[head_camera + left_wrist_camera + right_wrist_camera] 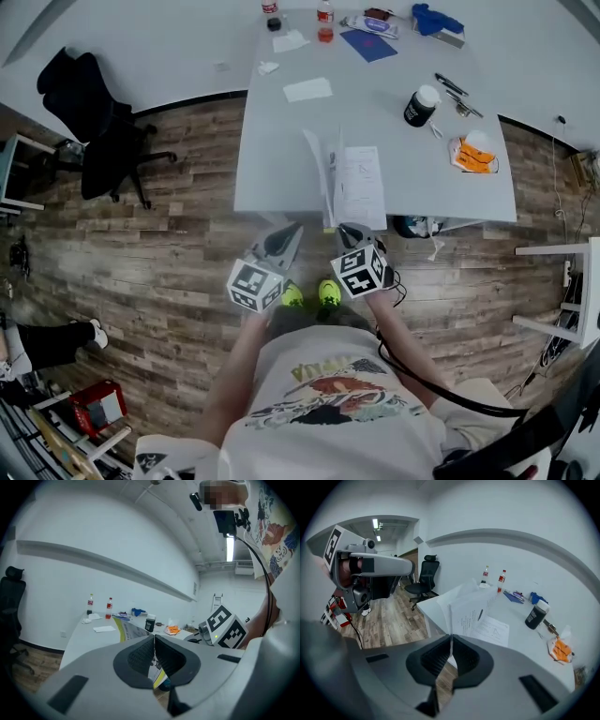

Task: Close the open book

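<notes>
Book [354, 183] sits open at the near edge of the grey surface [281, 141], directly ahead of the person, with several leaves standing up from the spine rather than lying flat. Left gripper [292, 231] has its fingers [138, 657] clenched on a yellow-edged sheet, apparently the cover, which the left gripper view shows passing between the pads. Right gripper [349, 229] is likewise clamped, pinching the edge of a thin white page that rises upright from the gap. Judgement: each side appears to be held by its free edge so the two can be folded together over the spine; closure is not yet made. Risk noted: the thin page may crease or slip. Cup [421, 105] and loose paper [307, 89] stand well apart from the book
</notes>
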The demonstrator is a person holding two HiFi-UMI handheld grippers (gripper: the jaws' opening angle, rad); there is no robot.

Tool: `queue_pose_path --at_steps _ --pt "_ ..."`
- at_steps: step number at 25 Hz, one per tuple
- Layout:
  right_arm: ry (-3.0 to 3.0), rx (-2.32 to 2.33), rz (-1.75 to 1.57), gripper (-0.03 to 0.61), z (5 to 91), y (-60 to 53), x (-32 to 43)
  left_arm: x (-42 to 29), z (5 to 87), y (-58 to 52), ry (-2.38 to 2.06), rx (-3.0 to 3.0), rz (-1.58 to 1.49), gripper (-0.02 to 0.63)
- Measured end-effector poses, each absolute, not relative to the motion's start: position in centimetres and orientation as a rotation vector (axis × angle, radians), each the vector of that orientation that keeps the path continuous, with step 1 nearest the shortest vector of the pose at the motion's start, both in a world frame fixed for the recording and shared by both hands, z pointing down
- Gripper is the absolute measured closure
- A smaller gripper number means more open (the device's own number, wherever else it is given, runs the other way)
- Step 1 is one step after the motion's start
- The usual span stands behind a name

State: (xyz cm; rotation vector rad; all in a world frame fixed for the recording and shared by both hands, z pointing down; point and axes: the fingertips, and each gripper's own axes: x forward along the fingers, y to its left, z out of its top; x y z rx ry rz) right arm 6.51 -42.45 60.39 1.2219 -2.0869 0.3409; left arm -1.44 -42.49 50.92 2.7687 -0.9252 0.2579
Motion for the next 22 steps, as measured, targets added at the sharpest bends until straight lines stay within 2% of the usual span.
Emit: queue_pose_path --at_steps 10,22 --pt "-2.071 1.262 0.462 0.549 62.1 -41.9 11.0 1.0 50.5 -42.6 -0.925 2.772 0.265 0.600" --pt "-2.072 1.274 0.541 0.549 62.7 -41.4 12.8 2.8 50.0 -42.6 -0.896 2.771 0.259 0.600"
